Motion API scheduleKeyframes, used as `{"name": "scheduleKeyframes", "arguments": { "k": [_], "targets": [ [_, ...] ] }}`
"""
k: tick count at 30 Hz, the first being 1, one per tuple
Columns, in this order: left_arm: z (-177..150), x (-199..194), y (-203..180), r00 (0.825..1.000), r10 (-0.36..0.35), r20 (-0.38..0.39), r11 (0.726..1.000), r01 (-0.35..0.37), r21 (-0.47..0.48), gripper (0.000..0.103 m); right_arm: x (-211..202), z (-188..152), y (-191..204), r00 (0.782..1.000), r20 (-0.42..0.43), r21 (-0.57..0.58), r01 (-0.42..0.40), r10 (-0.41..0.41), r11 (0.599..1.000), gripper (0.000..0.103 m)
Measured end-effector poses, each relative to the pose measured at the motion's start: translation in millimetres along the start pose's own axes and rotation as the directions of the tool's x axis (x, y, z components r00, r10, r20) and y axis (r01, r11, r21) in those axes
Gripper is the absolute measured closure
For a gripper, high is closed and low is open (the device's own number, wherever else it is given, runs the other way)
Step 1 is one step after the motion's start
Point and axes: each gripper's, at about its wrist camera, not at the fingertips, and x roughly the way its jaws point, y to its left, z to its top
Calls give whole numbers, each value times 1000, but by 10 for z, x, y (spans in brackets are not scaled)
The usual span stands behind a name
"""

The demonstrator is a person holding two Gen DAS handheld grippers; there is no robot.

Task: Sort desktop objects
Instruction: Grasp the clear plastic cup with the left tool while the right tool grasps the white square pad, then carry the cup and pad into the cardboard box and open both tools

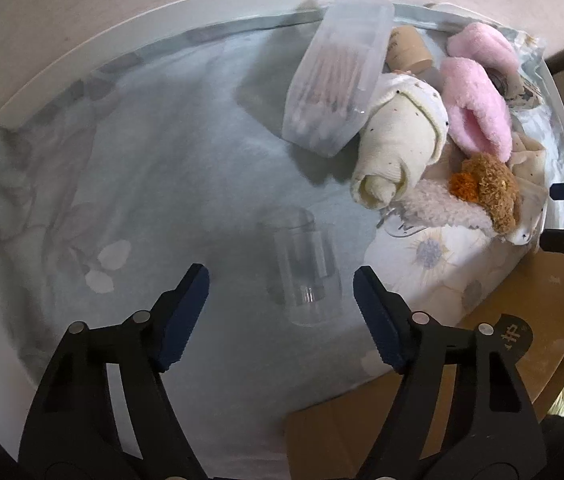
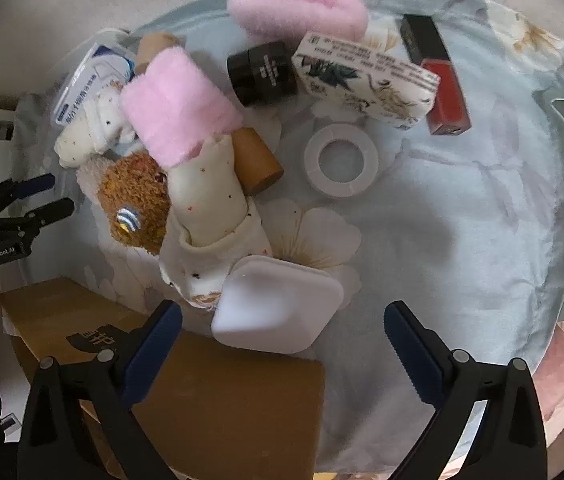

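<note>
A clear plastic jar (image 1: 303,272) is lying on its side on the pale blue cloth (image 1: 170,168), framed between the spread, empty fingers of the left gripper (image 1: 280,294). A white square case (image 2: 278,306) is being flanked by the wide-open right gripper (image 2: 283,332), beside a rolled sock (image 2: 210,200) and cardboard box (image 2: 218,400).

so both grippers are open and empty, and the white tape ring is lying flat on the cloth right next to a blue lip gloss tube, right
Not quite: the lip gloss tube is red with a black cap, not blue, as the right wrist view shows. The rest holds: the left gripper and the right gripper are both open and empty, and the white tape ring lies flat on the cloth near that tube.
</note>
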Motion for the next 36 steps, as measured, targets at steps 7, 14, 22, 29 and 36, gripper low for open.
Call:
{"name": "scheduleKeyframes", "arguments": {
  "k": [7,14,22,29,36],
  "targets": [
    [-53,97,-88,1000,13,-9,999,-12,42,42,113,-33,-94,998,-66,-3,17,-17,1000,8],
    [-164,137,-101,1000,-6,3,999,6,38,74,254,-126,-249,991,-95,69,-92,98,993,40],
    [-371,97,-91,999,-26,31,1000,26,11,74,146,-376,-367,997,-29,108,-74,78,991,40],
    [-483,-482,-176,993,-28,112,999,24,31,74,-194,-687,-554,997,73,157,-49,37,986,41],
    [-28,-1411,-460,974,-45,223,997,31,64,74,-1417,-869,-424,975,223,107,-44,19,993,41]
  ]
}}
